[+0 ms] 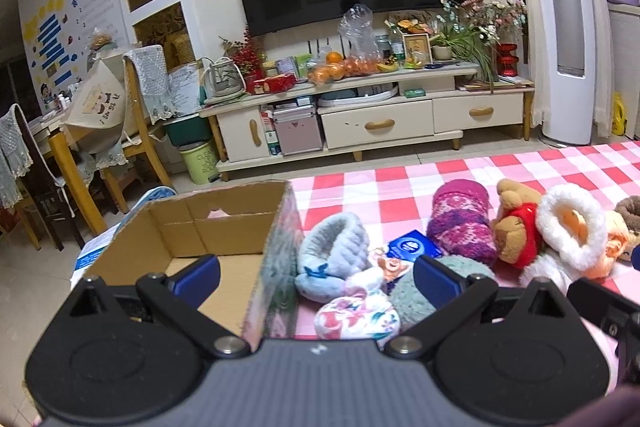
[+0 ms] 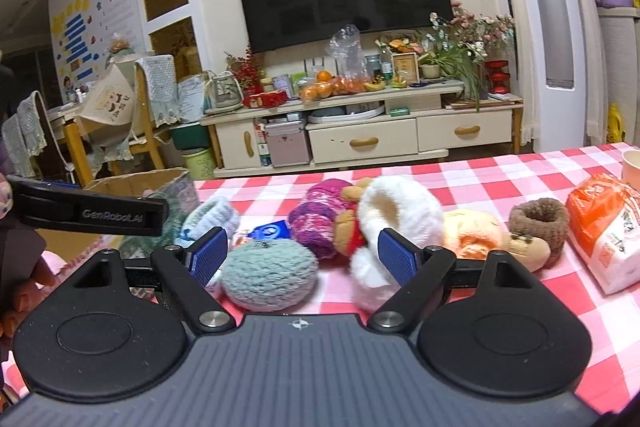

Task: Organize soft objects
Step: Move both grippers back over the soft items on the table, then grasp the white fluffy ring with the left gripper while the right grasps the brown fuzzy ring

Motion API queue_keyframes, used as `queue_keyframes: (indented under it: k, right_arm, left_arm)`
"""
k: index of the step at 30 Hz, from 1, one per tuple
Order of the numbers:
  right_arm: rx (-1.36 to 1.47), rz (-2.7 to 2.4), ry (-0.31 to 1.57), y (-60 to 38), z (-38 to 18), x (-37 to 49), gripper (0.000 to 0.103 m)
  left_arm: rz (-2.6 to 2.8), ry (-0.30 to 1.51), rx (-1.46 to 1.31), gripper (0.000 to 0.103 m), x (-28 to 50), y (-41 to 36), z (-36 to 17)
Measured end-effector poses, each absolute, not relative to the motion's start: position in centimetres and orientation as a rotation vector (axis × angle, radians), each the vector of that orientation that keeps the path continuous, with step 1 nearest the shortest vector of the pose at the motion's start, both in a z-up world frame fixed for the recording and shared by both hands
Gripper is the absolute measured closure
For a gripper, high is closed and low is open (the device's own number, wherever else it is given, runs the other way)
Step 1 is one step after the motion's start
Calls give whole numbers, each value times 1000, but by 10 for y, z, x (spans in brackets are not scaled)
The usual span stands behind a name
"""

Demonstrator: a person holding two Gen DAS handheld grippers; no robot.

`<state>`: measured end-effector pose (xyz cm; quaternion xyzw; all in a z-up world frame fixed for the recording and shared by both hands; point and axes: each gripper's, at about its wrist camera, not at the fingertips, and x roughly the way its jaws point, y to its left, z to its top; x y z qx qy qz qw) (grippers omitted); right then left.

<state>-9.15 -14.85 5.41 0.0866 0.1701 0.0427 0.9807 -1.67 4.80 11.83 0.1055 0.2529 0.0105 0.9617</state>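
Only left view looks into cardboard box [image 1: 224,227], right view adds orange packet [image 2: 608,227], both jaws released, empty.

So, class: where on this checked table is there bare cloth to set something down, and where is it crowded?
Bare checked tablecloth runs along the far edge behind the soft things, toward the paper cup. The cardboard box is mostly bare inside. It is crowded from the light blue slipper across to the orange packet.

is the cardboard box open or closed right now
Open. The cardboard box has no lid over it, and the left wrist view looks straight down onto its bare floor.
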Motion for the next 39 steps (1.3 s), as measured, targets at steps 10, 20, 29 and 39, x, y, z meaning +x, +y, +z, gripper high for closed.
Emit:
queue_keyframes:
  k: [10,20,29,39]
  right_arm:
    - [240,-48,341,-185,53,-95,0]
    - [272,-154,403,-238,37,-73,0]
    - [355,-230,431,-274,26,-61,0]
    - [357,-170,444,-292,21,-44,3]
  left_arm:
    - [-125,517,217,1,-21,17,113]
    - [-336,508,241,1,-22,-37,98]
    - [-428,475,204,4,-17,-71,87]
    - [-483,467,194,18,-6,-97,76]
